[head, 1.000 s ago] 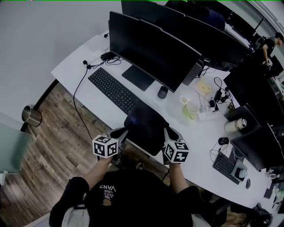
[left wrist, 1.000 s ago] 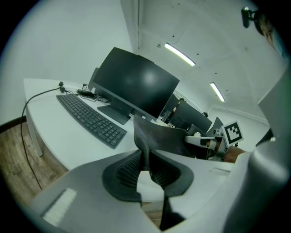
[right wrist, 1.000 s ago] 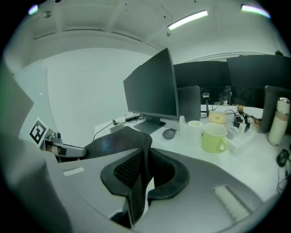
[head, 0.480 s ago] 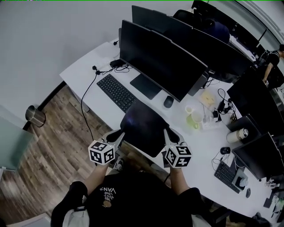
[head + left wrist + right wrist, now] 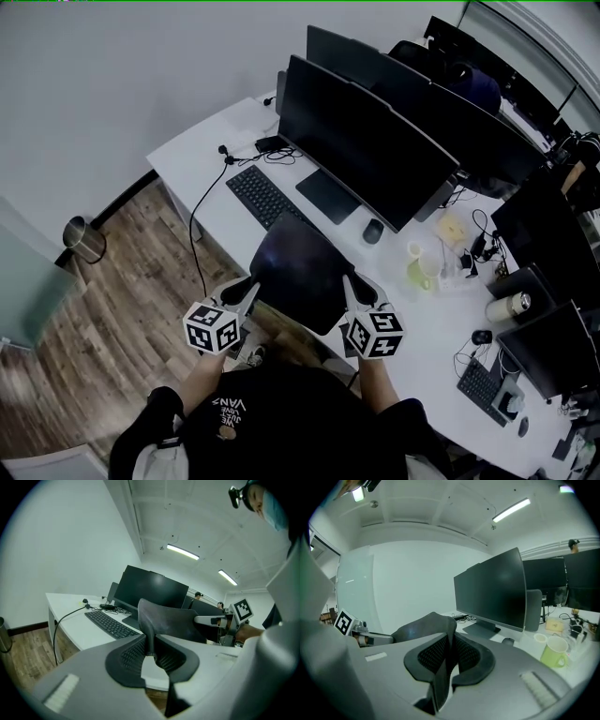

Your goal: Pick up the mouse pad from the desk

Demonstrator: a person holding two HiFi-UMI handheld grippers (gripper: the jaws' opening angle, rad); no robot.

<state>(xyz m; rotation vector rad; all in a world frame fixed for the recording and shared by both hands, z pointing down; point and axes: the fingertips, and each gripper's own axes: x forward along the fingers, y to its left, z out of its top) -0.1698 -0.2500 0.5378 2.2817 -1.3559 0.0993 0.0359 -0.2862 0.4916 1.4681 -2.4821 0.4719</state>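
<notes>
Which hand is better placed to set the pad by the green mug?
Probably right: right gripper clamps the mouse pad's edge nearer the mug; left gripper holds the far edge.

Mouse pad (image 5: 298, 272) held over the near edge of the counter (image 5: 202, 155), left gripper (image 5: 249, 289) pinching its left edge and right gripper (image 5: 350, 286) its right edge. Keyboard (image 5: 265, 197) on the counter behind the pad, in front of the monitor (image 5: 366, 141); mouse (image 5: 373, 231) right of the keyboard, mug (image 5: 422, 275) further right. Trash bin (image 5: 84, 240) on the floor left of the counter.
</notes>
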